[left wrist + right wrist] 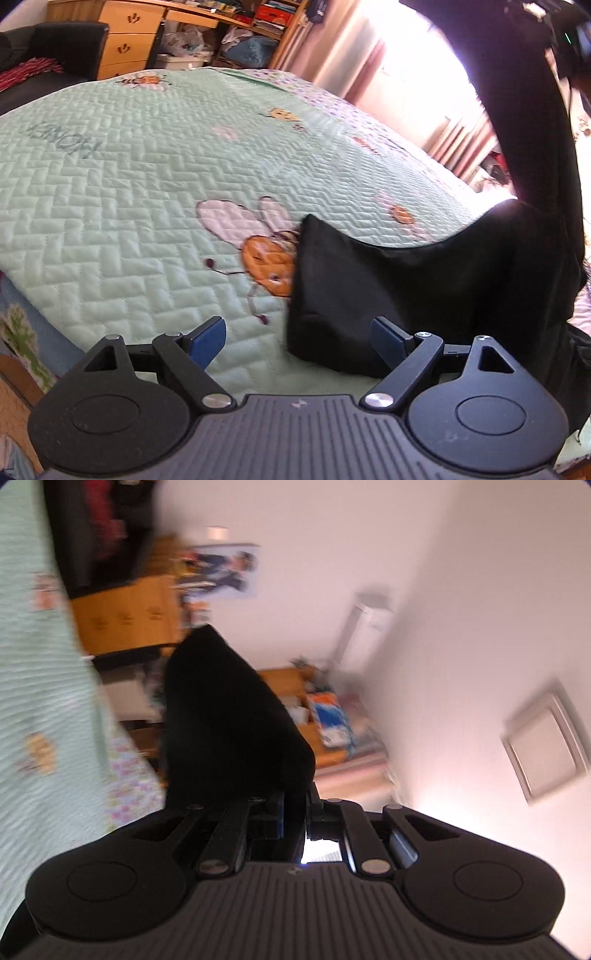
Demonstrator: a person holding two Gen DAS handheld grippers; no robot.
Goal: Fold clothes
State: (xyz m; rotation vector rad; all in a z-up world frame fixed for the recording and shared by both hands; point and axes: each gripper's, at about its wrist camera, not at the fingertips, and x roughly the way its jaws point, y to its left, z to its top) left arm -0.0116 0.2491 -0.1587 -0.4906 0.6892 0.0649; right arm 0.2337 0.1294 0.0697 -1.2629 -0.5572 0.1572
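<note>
Folding barely started: right gripper (293, 819) fingers clamp the black garment (369, 295) aloft, unfolded, over the bed (129, 184); left gripper (299, 336) fingers gape empty at lower centre.

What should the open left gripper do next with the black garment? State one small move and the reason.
Probably ease the left gripper forward and to its right, onto the nearest edge of the black garment, then close. Its jaws stand open with only the green quilt between them, while the right gripper is shut on the garment, part of which hangs raised; a second grip seems needed to spread it.
</note>
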